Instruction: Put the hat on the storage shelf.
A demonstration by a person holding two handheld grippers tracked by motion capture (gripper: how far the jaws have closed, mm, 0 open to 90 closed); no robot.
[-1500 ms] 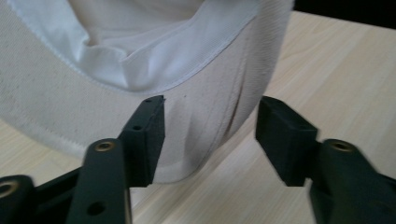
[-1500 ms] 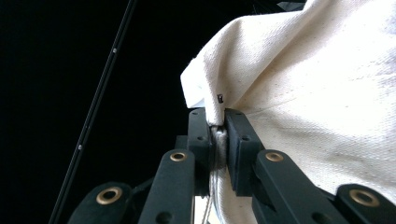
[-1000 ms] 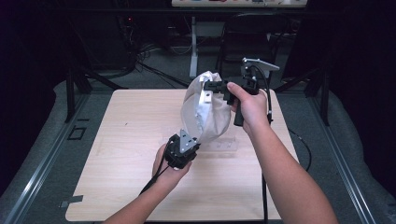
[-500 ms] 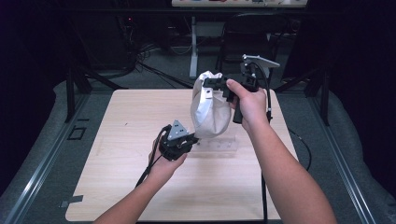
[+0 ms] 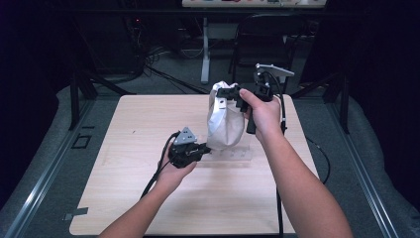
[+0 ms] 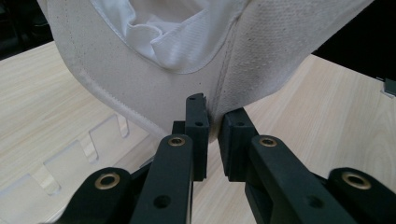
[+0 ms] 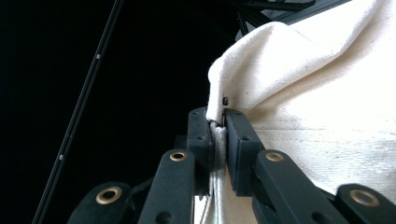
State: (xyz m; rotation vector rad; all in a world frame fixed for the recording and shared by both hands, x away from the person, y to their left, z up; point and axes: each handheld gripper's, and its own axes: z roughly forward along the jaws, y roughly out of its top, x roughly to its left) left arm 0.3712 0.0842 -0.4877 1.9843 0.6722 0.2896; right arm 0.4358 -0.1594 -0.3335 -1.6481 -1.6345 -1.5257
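High view: cream canvas cap (image 5: 225,126) hangs over the tabletop (image 5: 124,148) | right tongs (image 5: 229,92) clamped on its top seam | left tongs (image 6: 212,135) slightly apart at its lower edge | likely light, floppy; stitched seams grip best

We're looking at a light wooden table (image 5: 124,148) sitting on a grey floor (image 5: 44,163). A clear plastic rack (image 5: 233,156) with notched slots is lying flat on the tabletop near the middle. Behind the table, a dark chair (image 5: 262,44), a white post (image 5: 204,49) and loose cables (image 5: 153,57) are standing in shadow.
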